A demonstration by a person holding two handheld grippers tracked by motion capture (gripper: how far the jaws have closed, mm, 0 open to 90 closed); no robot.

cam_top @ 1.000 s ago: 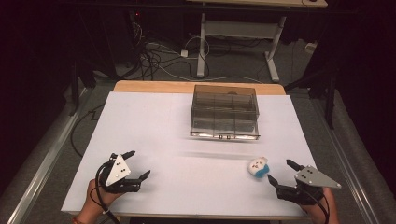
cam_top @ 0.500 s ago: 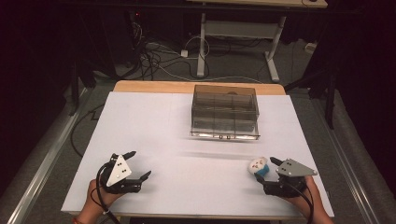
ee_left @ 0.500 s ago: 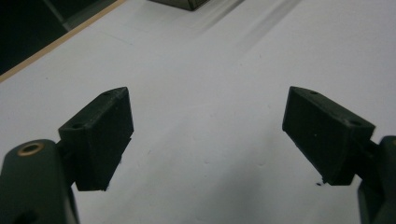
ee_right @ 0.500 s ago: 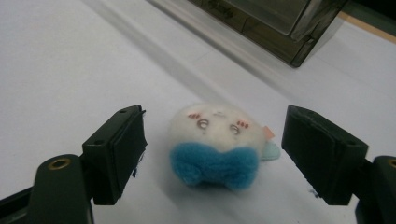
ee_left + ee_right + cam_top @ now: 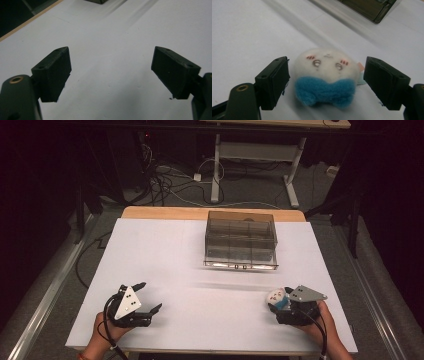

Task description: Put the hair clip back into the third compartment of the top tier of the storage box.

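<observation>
My right gripper (image 5: 325,82) half hides the plush toy (image 5: 325,77) near the worktop's (image 5: 165,255) front right corner, jaws open astride it, untouching, having just narrowed; left gripper (image 5: 111,72) gapes over bare worktop.

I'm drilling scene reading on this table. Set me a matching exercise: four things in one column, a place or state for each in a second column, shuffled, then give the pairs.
Things:
1. plush toy
2. left hand-held gripper
3. clear drawer box
4. wooden table edge

Places or states:
A. open, with only bare white tabletop between its jaws
B. showing beyond the far side of the white surface
C. lying between the open jaws of the right hand-held gripper, a gap on each side
D. standing at the far middle of the white surface

Pairs: 1-C, 2-A, 3-D, 4-B
</observation>
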